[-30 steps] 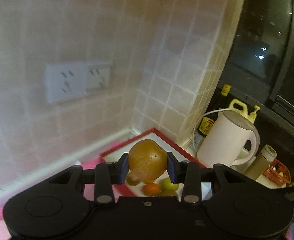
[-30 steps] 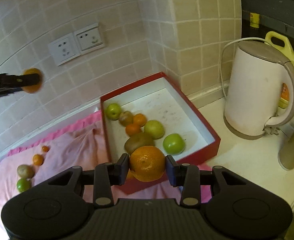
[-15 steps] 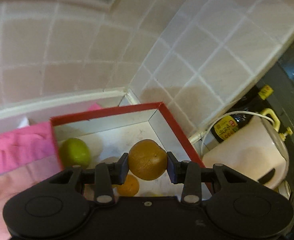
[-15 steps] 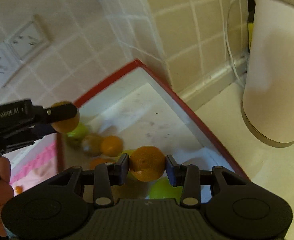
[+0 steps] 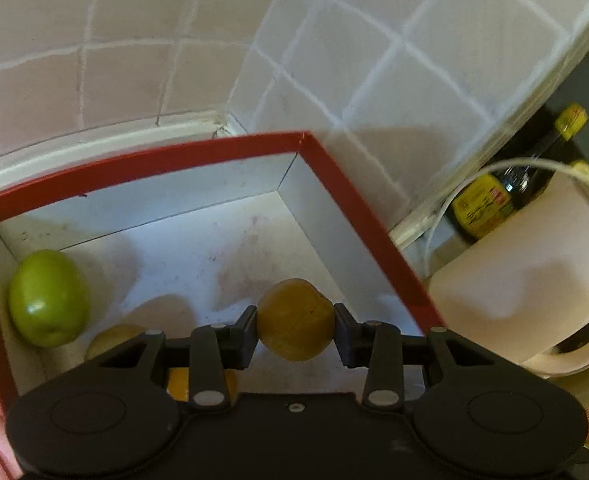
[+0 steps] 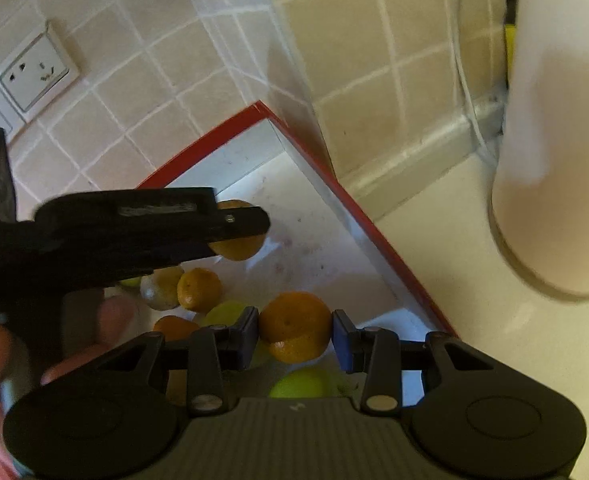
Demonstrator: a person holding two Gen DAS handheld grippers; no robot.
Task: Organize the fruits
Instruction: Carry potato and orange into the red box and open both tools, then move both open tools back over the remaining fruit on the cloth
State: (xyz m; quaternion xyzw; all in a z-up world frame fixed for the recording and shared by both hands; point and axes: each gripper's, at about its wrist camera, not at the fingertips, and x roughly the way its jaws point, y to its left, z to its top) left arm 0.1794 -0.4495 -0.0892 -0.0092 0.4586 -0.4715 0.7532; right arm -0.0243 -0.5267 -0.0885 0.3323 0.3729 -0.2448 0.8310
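Gripping a brownish-orange fruit [image 5: 295, 319], left gripper [image 5: 295, 326] has both pads pressed on it, over the white floor of the red-rimmed box [image 5: 358, 216]. Green apple [image 5: 47, 297] sits in the box's left corner; white kettle [image 5: 534, 280] just outside the right wall.

Right wrist view: right gripper [image 6: 294, 334] clamped on an orange [image 6: 295, 326] above the box [image 6: 346, 196] near its front. Left gripper [image 6: 238, 224] with its fruit [image 6: 236, 246] hangs over the box too. Loose oranges [image 6: 198, 289] lie below.
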